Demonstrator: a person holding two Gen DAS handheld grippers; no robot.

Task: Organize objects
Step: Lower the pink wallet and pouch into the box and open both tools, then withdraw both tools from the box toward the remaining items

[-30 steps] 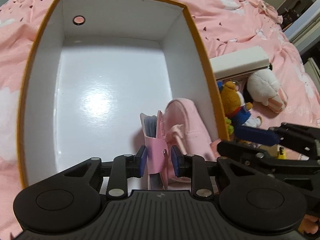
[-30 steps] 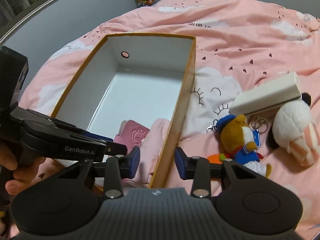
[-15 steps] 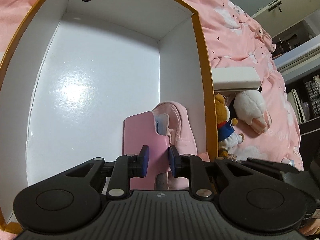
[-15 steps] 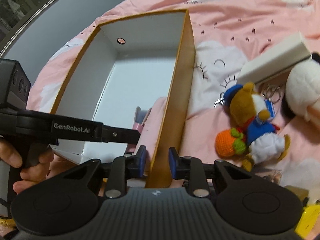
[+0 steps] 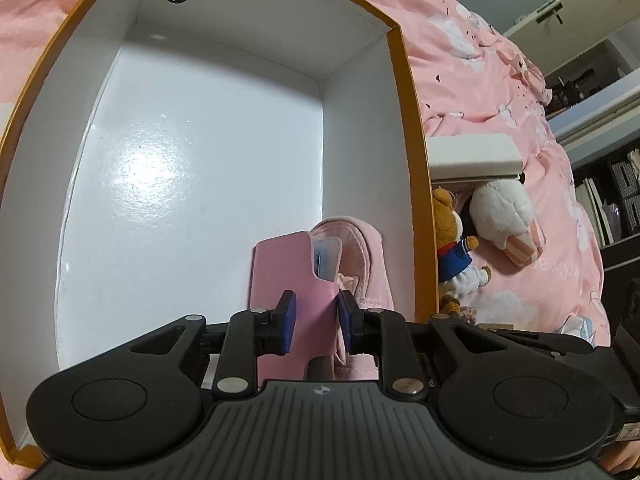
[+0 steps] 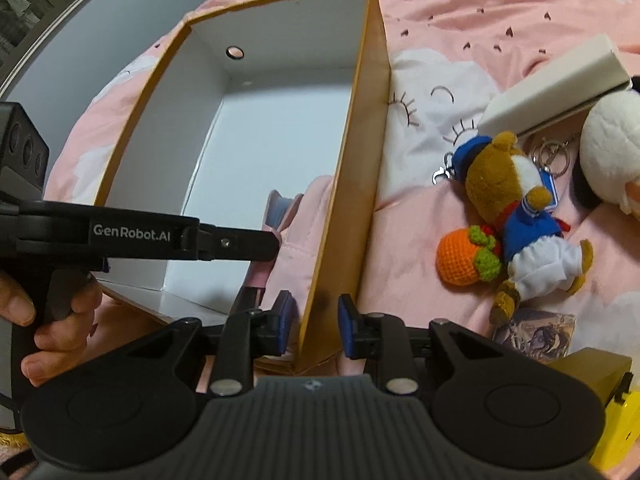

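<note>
An open box (image 5: pixel 412 160) with an orange rim and a white inside lies on the pink bedspread. My left gripper (image 5: pixel 316 320) reaches into its near right corner, shut on a pink card wallet (image 5: pixel 280 268) that stands upright. Right behind the wallet, a pink pouch (image 5: pixel 360 248) leans against the box's right wall. In the right wrist view my right gripper (image 6: pixel 316 320) straddles that right wall (image 6: pixel 360 140) near the front corner, one blue pad on each side and pressed on it. The left gripper (image 6: pixel 264 246), the wallet (image 6: pixel 280 208) and the pouch (image 6: pixel 308 216) show there too.
Right of the box lie a brown bear plush (image 6: pixel 516 200), an orange crochet ball (image 6: pixel 460 260), a white plush (image 6: pixel 608 140), a white flat box (image 6: pixel 560 84), key rings (image 6: pixel 554 154), a picture card (image 6: pixel 536 338) and a yellow object (image 6: pixel 612 400). A hand (image 6: pixel 48 320) holds the left gripper's handle.
The wallet has turned from edge-on to showing its flat face, and the left gripper has tightened on it. My right gripper sank onto the box's right wall and closed on it.
</note>
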